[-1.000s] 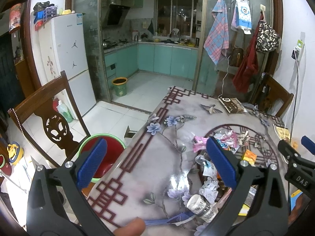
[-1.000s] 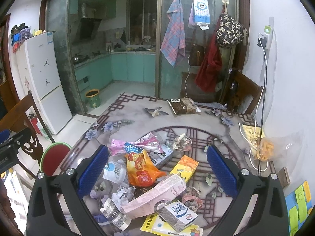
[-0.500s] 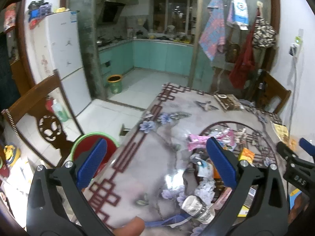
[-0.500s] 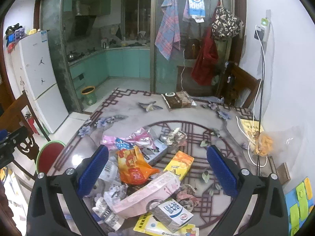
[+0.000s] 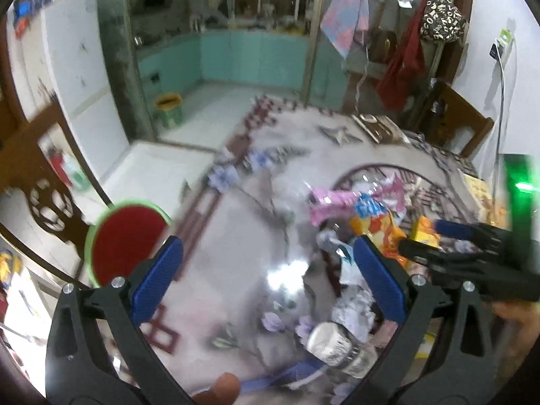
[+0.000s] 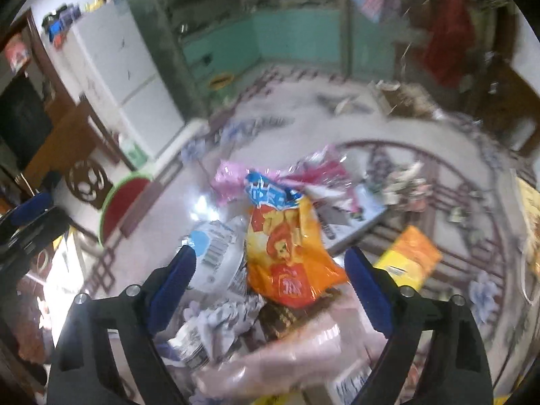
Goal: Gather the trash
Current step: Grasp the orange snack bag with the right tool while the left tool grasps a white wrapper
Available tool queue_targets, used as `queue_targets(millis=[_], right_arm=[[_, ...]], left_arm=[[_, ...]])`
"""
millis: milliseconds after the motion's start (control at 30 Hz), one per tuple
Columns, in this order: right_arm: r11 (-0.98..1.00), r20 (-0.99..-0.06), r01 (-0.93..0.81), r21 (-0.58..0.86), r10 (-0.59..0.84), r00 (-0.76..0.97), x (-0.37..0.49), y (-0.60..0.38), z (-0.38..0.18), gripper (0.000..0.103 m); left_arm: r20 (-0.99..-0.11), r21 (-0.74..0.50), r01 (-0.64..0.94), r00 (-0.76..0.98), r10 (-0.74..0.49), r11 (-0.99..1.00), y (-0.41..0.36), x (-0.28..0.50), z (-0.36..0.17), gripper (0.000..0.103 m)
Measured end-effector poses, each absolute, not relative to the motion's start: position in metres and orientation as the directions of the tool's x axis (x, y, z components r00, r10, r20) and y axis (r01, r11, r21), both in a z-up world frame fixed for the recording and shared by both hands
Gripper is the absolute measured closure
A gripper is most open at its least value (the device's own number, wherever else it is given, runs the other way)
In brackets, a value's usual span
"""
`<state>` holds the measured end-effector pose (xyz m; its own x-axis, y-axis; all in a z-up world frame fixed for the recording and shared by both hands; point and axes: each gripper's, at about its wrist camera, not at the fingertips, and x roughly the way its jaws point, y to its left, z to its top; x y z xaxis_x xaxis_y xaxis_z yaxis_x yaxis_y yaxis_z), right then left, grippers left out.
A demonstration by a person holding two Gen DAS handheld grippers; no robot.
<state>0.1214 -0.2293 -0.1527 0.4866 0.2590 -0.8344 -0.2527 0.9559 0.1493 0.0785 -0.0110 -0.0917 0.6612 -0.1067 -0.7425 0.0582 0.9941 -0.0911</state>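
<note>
A heap of trash lies on the patterned table [image 5: 256, 236]: an orange snack bag [image 6: 287, 246], a pink wrapper [image 6: 303, 172], a crushed plastic bottle [image 6: 216, 256], a yellow-orange carton [image 6: 408, 260] and crumpled paper [image 6: 219, 320]. My right gripper [image 6: 270, 273] is open, low over the heap, its jaws either side of the orange bag and the bottle. My left gripper [image 5: 266, 276] is open and empty above the table's left part, with a clear bottle [image 5: 341, 347] lying near its right finger. The right gripper also shows in the left wrist view [image 5: 449, 236].
A red basin with a green rim [image 5: 125, 239] stands on the floor left of the table, next to a wooden chair [image 5: 44, 175]. A brown packet [image 5: 378, 128] lies at the table's far end. A white fridge [image 6: 118, 64] and the kitchen doorway are beyond.
My right gripper has dropped forward and down over the trash heap, now close above the orange bag. My left gripper has shifted right and forward. Both views are blurred by motion.
</note>
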Motion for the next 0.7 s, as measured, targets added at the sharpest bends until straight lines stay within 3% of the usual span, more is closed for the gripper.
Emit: queue_targets(millis=[100, 167, 267, 533, 700], right_arm=[[0.954, -0.874, -0.270, 0.133, 0.241, 0.422, 0.144, -0.220, -0.176, 0.018], [0.953, -0.896, -0.273, 0.128, 0.229, 0.380, 0.155, -0.218, -0.192, 0.043], [0.948, -0.882, -0.252, 0.195, 0.281, 0.377, 0.160, -0.229, -0.196, 0.051], [0.957, -0.764, -0.169, 0.238, 0.292, 0.575, 0.124, -0.283, -0.134, 0.054], [0.964, -0.753, -0.104, 0.245, 0.257, 0.606, 0.109, -0.306, -0.127, 0.054]], left_arm=[[-0.764, -0.116, 0.068, 0.632, -0.133, 0.991, -0.008, 0.086, -0.104, 0.004], [-0.769, -0.132, 0.070, 0.622, -0.146, 0.989, -0.009, 0.090, -0.110, 0.004], [-0.781, -0.176, 0.095, 0.592, -0.198, 0.980, -0.014, 0.097, -0.119, 0.004], [-0.854, -0.211, 0.168, 0.448, -0.265, 0.963, -0.047, 0.119, -0.169, 0.004], [-0.888, -0.263, 0.187, 0.337, -0.314, 0.946, -0.064, 0.131, -0.208, 0.006]])
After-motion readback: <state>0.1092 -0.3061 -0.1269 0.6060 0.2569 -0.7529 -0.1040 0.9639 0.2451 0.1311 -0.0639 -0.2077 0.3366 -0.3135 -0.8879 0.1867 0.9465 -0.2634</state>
